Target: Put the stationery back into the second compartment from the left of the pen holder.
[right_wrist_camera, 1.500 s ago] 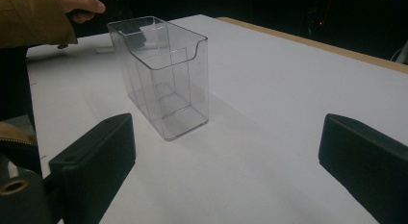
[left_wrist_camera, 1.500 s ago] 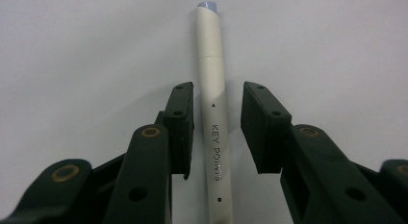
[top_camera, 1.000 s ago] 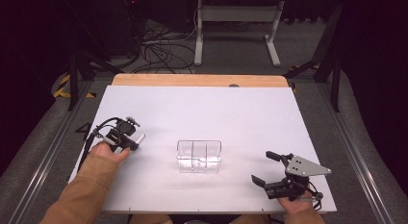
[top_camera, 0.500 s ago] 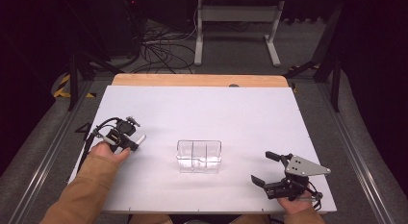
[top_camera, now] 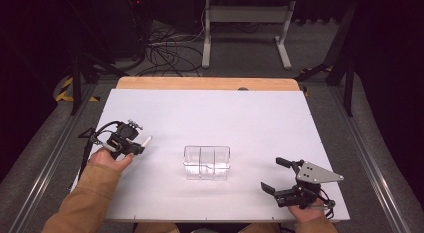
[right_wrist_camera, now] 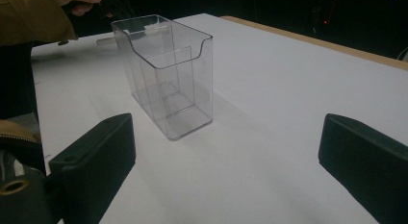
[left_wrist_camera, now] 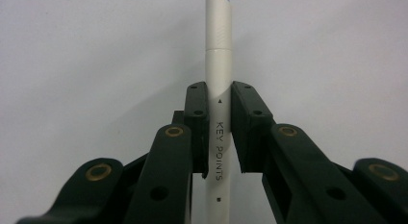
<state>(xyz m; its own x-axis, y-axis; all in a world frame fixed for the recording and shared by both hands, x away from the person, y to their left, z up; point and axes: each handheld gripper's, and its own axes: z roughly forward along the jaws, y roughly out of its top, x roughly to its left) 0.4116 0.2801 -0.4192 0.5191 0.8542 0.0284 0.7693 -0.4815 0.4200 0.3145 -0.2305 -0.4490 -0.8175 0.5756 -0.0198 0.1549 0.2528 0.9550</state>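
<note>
1. Nothing is shifting noticeably between the earlier high-view frames and this one: both grippers and the clear container are keeping their places on the table.
2. Left gripper (top_camera: pixel 135 143), seen in the high view, is sitting near the left edge of the white table (top_camera: pixel 210 113), held by the person's left hand (top_camera: pixel 111 157), whose tan sleeve (top_camera: pixel 85 203) is entering from the bottom.
3. Left gripper (left_wrist_camera: pixel 219 113), seen in its own view, is clamping a white pen (left_wrist_camera: pixel 218 65) between its two black jaws; the pen is running along the line of the jaws and extending past their tips, and its barrel is carrying the printed words "KEY POINTS".
4. White pen (top_camera: pixel 145 141), in the high view, is projecting from the jaw tips toward the table's middle, above the white surface.
5. Clear container (top_camera: pixel 206 162) is standing upright near the centre of the table, between the two grippers and well apart from each; thin inner walls are dividing it into compartments.
6. Right gripper (top_camera: pixel 276 174) is resting near the table's front right corner with its jaws spread wide and nothing between them; a grey plate is sitting on top of it.
7. Right gripper (right_wrist_camera: pixel 226 152), in its own view, is facing the clear container (right_wrist_camera: pixel 166 75), which is standing beyond the parted jaws.
</note>
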